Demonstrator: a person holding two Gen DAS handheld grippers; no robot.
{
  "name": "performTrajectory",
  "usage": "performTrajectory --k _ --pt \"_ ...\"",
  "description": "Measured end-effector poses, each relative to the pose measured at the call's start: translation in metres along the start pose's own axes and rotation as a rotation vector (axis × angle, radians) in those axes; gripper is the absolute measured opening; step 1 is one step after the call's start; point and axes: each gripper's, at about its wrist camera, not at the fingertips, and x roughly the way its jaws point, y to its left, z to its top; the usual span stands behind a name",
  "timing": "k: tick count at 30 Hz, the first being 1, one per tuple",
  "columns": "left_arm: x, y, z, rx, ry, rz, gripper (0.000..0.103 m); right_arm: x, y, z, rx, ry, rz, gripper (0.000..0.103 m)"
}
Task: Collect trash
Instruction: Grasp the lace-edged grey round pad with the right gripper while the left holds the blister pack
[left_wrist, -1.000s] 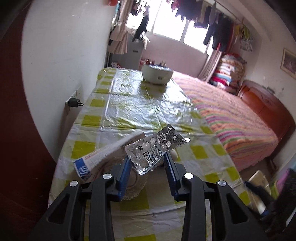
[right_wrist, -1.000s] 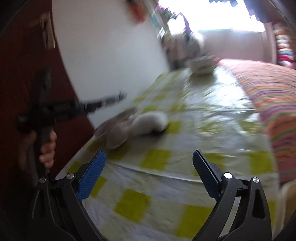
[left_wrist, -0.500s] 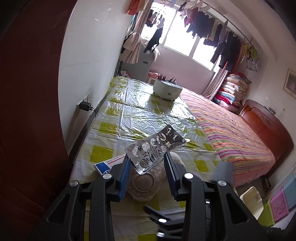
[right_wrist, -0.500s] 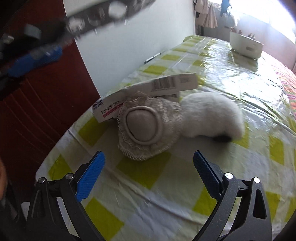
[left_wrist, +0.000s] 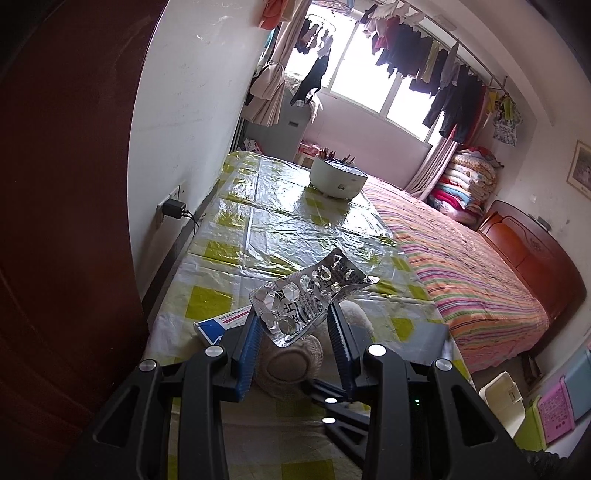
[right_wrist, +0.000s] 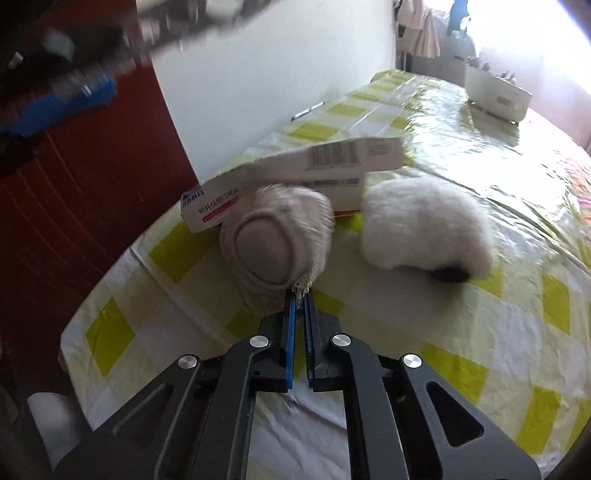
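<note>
My left gripper (left_wrist: 293, 321) is shut on a crumpled silver blister pack (left_wrist: 310, 299) and holds it above the near end of the yellow-checked table (left_wrist: 280, 229). Under it lie a beige lace-edged pad (left_wrist: 291, 365) and a white-and-blue medicine box (left_wrist: 221, 321). In the right wrist view my right gripper (right_wrist: 300, 295) is shut, its tips pinching the lace fringe at the near edge of the beige pad (right_wrist: 273, 243). The medicine box (right_wrist: 295, 166) lies behind the pad, partly under it. A white fluffy lump (right_wrist: 424, 229) sits to the pad's right. The left gripper (right_wrist: 74, 92) shows blurred at top left.
A white round container (left_wrist: 338, 179) with pencils stands at the table's far end. A striped bed (left_wrist: 461, 258) runs along the right side. A charger (left_wrist: 173, 208) is plugged into the white wall on the left, next to a dark red door (left_wrist: 66, 221). A white bin (left_wrist: 502, 395) stands on the floor.
The right gripper swung in over the table to the beige pad, and its jaws went from wide open to shut on the lace edge. The left gripper drew back slightly, still holding the blister pack.
</note>
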Motion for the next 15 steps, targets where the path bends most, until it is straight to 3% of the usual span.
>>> performTrajectory --k 10,15 --pt "0.012 -0.027 -0.005 0.051 0.021 -0.017 0.035 -0.075 -0.033 -0.034 0.089 -0.115 -0.008 0.003" --pt "0.021 -0.049 -0.009 0.086 0.042 -0.04 0.035 -0.106 -0.071 -0.058 0.162 -0.153 -0.034 0.003"
